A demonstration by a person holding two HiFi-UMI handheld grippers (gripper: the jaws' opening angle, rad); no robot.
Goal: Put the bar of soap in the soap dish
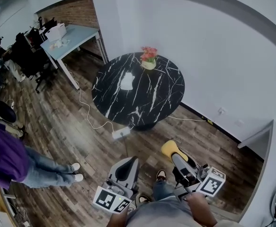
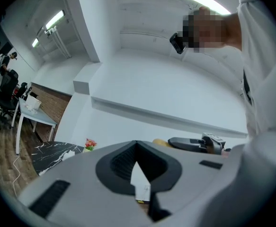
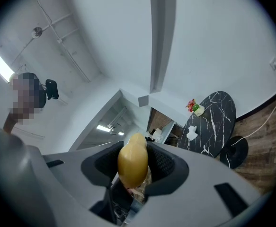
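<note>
A yellow bar of soap (image 1: 171,148) sits between the jaws of my right gripper (image 1: 174,154), which is shut on it low in the head view. In the right gripper view the bar of soap (image 3: 132,164) fills the gap of the right gripper (image 3: 134,150). My left gripper (image 1: 125,168) is beside it, jaws together and holding nothing; its own view shows the left gripper (image 2: 137,145) closed at the tips. Farther off, a white soap dish (image 1: 127,81) lies on the round black marble table (image 1: 154,100). The soap dish (image 3: 191,133) is well away from both grippers.
A pot of pink flowers (image 1: 148,58) stands at the table's far edge. A white power strip (image 1: 120,133) with cables lies on the wood floor before the table. A person in a purple top (image 1: 5,160) stands at left. A light desk (image 1: 76,36) and office chairs are at back left.
</note>
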